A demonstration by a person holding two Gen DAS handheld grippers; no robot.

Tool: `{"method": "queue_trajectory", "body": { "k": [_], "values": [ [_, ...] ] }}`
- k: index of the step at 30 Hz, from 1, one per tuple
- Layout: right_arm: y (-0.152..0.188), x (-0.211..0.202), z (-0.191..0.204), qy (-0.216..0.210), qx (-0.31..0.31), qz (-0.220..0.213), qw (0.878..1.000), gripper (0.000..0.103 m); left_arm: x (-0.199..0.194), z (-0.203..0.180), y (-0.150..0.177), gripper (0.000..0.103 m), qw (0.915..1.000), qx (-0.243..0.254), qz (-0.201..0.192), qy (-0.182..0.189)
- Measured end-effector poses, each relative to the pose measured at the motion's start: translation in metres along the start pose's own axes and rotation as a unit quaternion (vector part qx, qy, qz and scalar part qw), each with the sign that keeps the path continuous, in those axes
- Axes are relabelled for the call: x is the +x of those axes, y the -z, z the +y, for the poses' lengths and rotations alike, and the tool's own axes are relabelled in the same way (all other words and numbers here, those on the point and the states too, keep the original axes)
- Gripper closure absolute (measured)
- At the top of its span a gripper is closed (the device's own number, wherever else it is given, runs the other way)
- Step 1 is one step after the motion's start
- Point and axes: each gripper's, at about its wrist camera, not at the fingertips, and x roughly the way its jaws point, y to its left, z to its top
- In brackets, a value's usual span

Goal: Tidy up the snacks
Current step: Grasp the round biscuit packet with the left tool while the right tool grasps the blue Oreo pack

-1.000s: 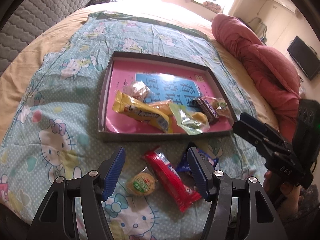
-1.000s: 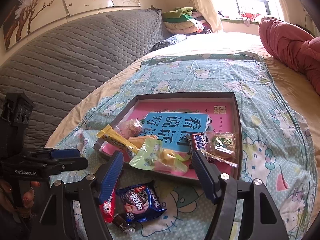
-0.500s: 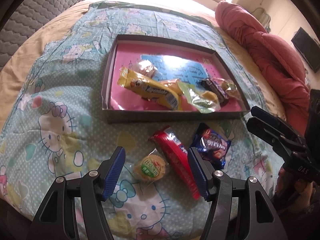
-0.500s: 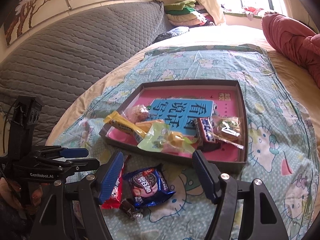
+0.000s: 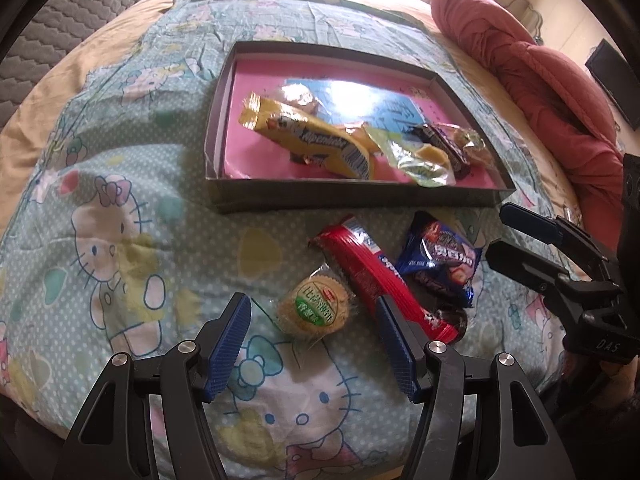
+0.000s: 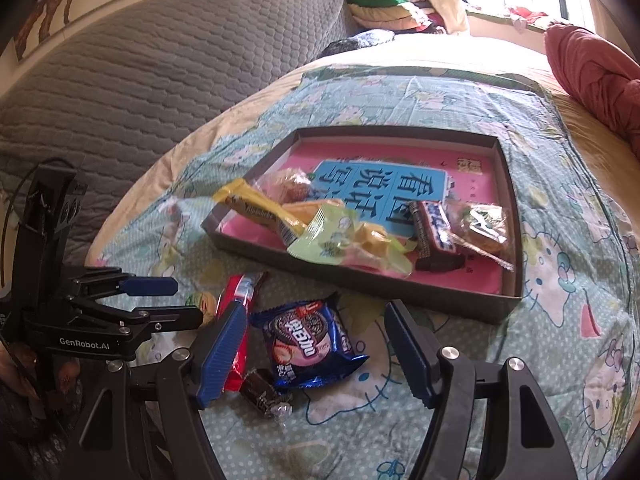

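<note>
Box (image 5: pixel 352 198): shallow, pink-lined, on the bedspread (image 5: pixel 100 200); already holds several wrapped snacks, probably the collection point
Loose snacks: near side of box; round biscuit (image 5: pixel 316 309), red bar (image 5: pixel 380 276), blue cookie pack (image 6: pixel 308 340), small dark candy (image 6: pixel 260 390); apparently waiting to go in
Left gripper (image 5: pixel 314 316): jaws wide, empty; straddles biscuit, right pad (image 5: pixel 394 344) over the red bar; pitched steeply down
Right gripper (image 6: pixel 314 332): jaws wide, empty; brackets cookie pack; shallower tilt
Judgement: both poised for pickup
</note>
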Motion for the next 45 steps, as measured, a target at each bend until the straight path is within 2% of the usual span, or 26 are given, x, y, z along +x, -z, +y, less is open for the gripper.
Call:
{"method": "queue_trajectory", "body": {
  "k": [8, 15, 29, 35, 39, 41, 43, 45],
  "values": [
    [0.008, 0.020, 0.005, 0.009, -0.021, 0.035, 0.999, 0.032, 0.013, 0.004, 0.003, 0.037, 0.9999, 0.003, 0.012, -0.005],
    [0.015, 0.040, 0.008, 0.022, -0.045, 0.064, 0.997, 0.032, 0.017, 0.003, 0.003, 0.037, 0.9999, 0.011, 0.006, -0.004],
    [0.016, 0.065, 0.016, 0.029, -0.089, 0.069, 0.993, 0.032, 0.025, 0.000, 0.002, 0.037, 0.9998, 0.021, -0.006, 0.002],
    [0.015, 0.069, 0.017, 0.036, -0.097, 0.072, 0.992, 0.035, 0.030, -0.005, 0.004, 0.037, 0.9994, 0.032, -0.011, -0.006],
    [0.013, 0.067, 0.013, 0.039, -0.084, 0.074, 0.993, 0.044, 0.032, -0.012, 0.006, 0.046, 0.9986, 0.048, -0.017, -0.017],
    [0.012, 0.064, 0.009, 0.032, -0.069, 0.073, 0.994, 0.045, 0.033, -0.014, 0.006, 0.049, 0.9980, 0.056, -0.019, -0.020],
    [0.012, 0.061, 0.007, 0.027, -0.059, 0.073, 0.995, 0.046, 0.033, -0.015, 0.006, 0.060, 0.9975, 0.063, -0.023, -0.022],
    [0.012, 0.057, 0.004, 0.021, -0.047, 0.072, 0.996, 0.046, 0.030, -0.012, 0.006, 0.061, 0.9977, 0.061, -0.022, -0.018]
  ]
}}
